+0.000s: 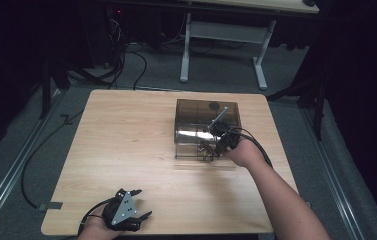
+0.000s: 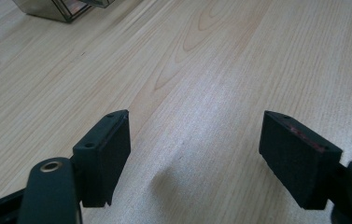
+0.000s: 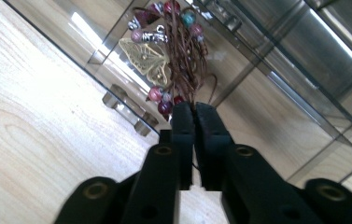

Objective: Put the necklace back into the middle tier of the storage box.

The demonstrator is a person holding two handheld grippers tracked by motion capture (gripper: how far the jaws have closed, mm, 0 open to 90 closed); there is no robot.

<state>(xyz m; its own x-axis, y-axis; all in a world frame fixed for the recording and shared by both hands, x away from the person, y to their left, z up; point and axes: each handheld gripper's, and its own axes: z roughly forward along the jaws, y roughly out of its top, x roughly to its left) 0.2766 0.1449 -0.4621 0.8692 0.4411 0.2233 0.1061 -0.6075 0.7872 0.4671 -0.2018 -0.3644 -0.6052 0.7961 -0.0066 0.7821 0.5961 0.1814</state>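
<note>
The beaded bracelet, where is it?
In the right gripper view, the beaded bracelet hangs pinched by the right gripper, just before the clear box.

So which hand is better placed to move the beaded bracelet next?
The right. Its gripper is shut on the beaded bracelet at the clear box. The left gripper rests open, far away at the table's near edge.

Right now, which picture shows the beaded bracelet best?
The right gripper view: the bracelet is close up, with beads, brown cords and a gold butterfly charm, right at the shut right tongs. In the high view it is a tiny blur by the clear box.
</note>
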